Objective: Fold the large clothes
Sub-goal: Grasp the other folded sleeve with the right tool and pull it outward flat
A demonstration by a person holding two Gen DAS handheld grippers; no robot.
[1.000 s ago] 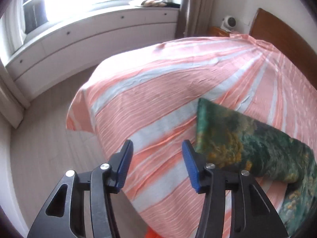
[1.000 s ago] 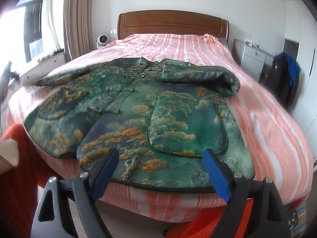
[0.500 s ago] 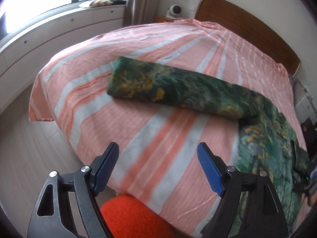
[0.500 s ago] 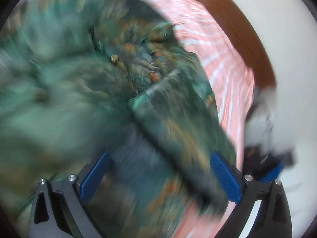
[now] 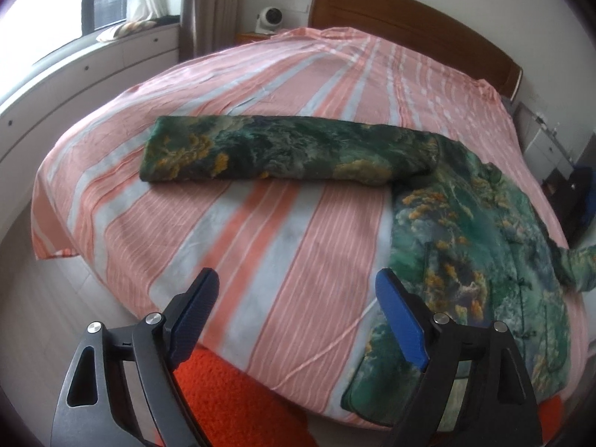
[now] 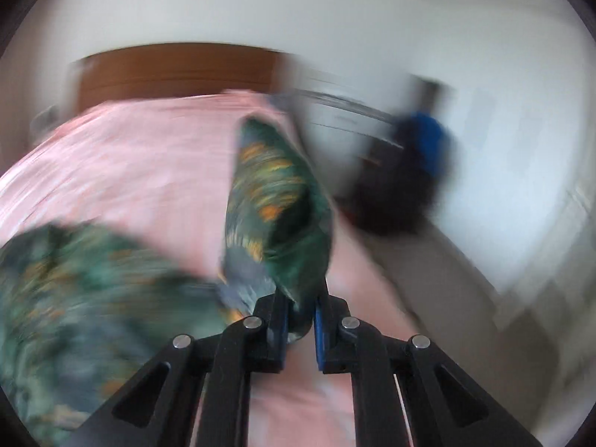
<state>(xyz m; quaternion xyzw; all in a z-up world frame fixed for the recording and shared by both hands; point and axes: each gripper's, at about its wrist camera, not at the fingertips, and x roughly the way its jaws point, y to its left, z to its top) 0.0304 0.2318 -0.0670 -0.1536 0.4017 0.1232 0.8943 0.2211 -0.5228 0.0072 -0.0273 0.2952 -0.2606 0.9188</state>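
A green jacket (image 5: pixel 465 231) with gold landscape print lies on the pink striped bed (image 5: pixel 283 246), one sleeve (image 5: pixel 260 149) stretched out flat toward the window side. My left gripper (image 5: pixel 294 316) hovers over the bed's near edge, its jaws opening wide with nothing between them. In the blurred right wrist view, my right gripper (image 6: pixel 300 320) is shut on the other sleeve (image 6: pixel 279 201) of the jacket (image 6: pixel 74 298), which rises from its blue pads above the bed (image 6: pixel 130 164).
A wooden headboard (image 5: pixel 409 26) stands at the far end, with a small white fan (image 5: pixel 270 18) on a nightstand. White window-side cabinets (image 5: pixel 74 70) run along the left. An orange garment (image 5: pixel 223 402) shows below the left gripper. Dark and blue clothing (image 6: pixel 413 171) hangs right of the bed.
The left gripper swung from the window-side corner toward the jacket and widened. The right gripper closed on a jacket sleeve and lifted it.
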